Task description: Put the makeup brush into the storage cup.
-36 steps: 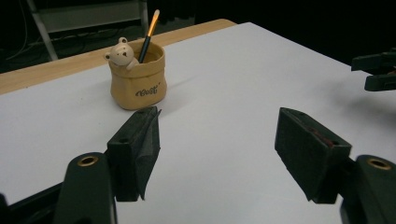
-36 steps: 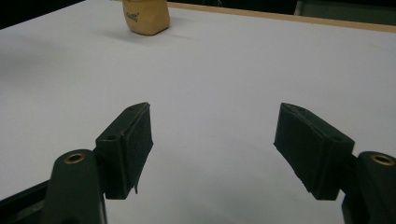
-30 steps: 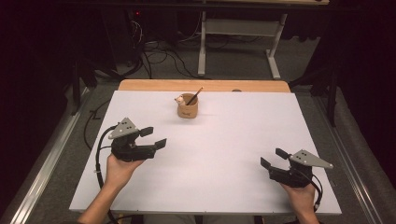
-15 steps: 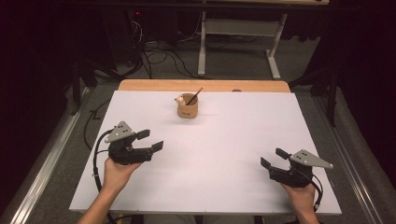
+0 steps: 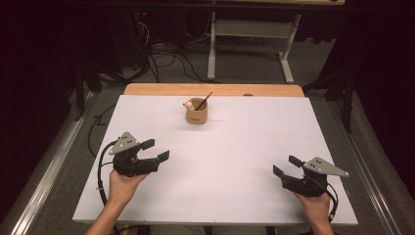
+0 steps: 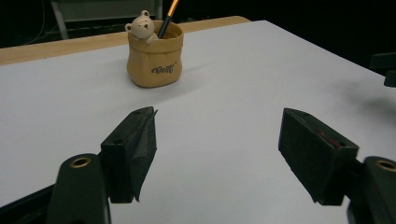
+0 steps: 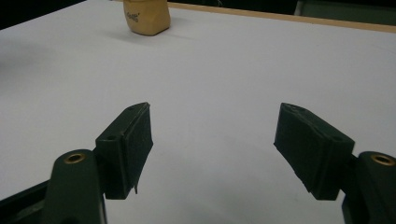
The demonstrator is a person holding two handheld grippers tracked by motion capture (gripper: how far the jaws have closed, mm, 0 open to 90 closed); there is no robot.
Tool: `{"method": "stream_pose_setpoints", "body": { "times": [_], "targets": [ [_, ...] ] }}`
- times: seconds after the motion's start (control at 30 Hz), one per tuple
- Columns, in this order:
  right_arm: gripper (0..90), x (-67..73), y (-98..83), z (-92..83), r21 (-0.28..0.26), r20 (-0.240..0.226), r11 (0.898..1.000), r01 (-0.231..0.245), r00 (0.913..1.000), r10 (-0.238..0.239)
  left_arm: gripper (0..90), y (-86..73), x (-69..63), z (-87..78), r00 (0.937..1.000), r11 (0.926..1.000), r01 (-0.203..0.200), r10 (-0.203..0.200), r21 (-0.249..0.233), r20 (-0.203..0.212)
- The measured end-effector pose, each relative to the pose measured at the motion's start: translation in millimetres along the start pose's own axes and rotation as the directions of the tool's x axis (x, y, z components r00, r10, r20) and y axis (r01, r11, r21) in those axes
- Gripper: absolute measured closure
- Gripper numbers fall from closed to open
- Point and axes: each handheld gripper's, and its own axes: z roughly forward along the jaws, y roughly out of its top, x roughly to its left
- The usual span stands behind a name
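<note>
A small tan pen pot (image 5: 196,113), shaped like a slouched sack with a little bear figure (image 6: 142,27) on its rim, is seen standing upright at about twelve o'clock on the white table (image 5: 244,147), near the far edge and well apart from both grippers. A single pencil (image 5: 204,100) is leaned inside it, tilted toward one o'clock. The pot is judged to be light, stiff and probably ceramic or resin, so it is taken as breakable if knocked over and somewhat slippery on its glazed sides. Its body is best gripped across the middle, below the rim and clear of the bear. The pencil is judged light, thin and rigid; it is best pinched on the bare shaft above the rim and drawn out along its own tilt, so that the pot is not tipped.

The left gripper (image 5: 155,150) is held at about eight o'clock. Its fingers (image 6: 135,144) have just been opening and are spread wide, with nothing between them and nothing touched. The right gripper (image 5: 286,165) is held at about four o'clock; its fingers (image 7: 128,140) are likewise spread wide over bare table, and nothing is held or touched by them.
</note>
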Motion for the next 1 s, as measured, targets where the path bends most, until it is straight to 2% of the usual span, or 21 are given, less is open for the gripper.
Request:
{"method": "stream_pose_setpoints", "body": {
  "times": [1.0],
  "targets": [
    [29.2,0.8,-0.2,-0.6,-0.001,0.0,1.0,-0.005,1.0,0.005,26.6,-17.8,2.7,-1.4,0.9988,0.9991,0.032,-0.033,-0.029,-0.036]
  ]
}}
